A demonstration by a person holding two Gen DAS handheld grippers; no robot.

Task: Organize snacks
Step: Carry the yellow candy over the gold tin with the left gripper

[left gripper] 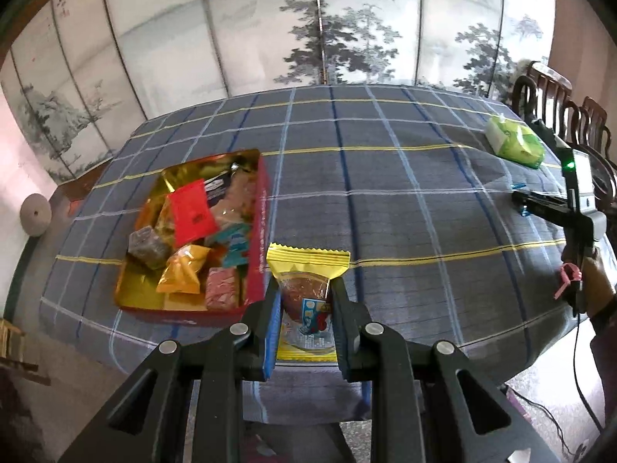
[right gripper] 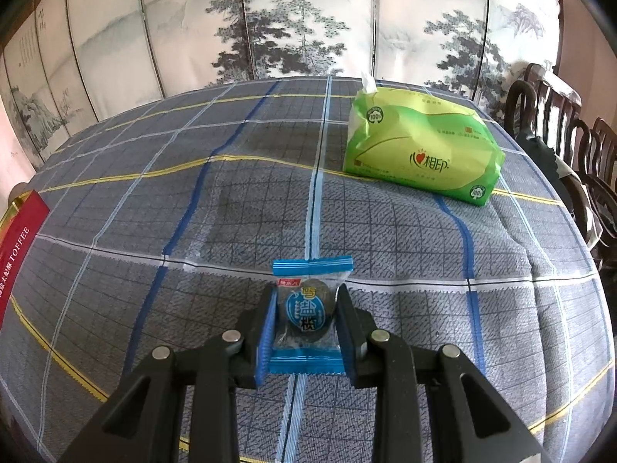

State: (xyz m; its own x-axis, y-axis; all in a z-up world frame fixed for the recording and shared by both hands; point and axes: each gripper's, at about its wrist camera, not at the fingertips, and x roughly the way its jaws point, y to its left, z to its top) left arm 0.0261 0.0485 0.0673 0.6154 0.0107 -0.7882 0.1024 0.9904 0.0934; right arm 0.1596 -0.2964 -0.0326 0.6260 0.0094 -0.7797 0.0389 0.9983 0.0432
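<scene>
My left gripper (left gripper: 305, 289) is shut on a yellow snack packet (left gripper: 306, 270) with a brown filling, held just right of the red tin (left gripper: 257, 231). The tin has a gold inside and holds several wrapped snacks, among them a red packet (left gripper: 191, 212) and an orange one (left gripper: 184, 270). My right gripper (right gripper: 306, 301) is shut on a blue-edged packet (right gripper: 308, 308) with a dark round sweet inside, held low over the checked tablecloth (right gripper: 231, 200). The right gripper also shows at the far right of the left wrist view, as a black body (left gripper: 555, 208) in a person's hand (left gripper: 594, 274).
A green tissue pack (right gripper: 420, 154) lies at the back right of the table, also visible as the green pack (left gripper: 515, 142). Dark wooden chairs (right gripper: 570, 146) stand along the right side. A painted folding screen (right gripper: 308, 19) closes off the back. The red tin's side (right gripper: 17, 247) shows at the left edge.
</scene>
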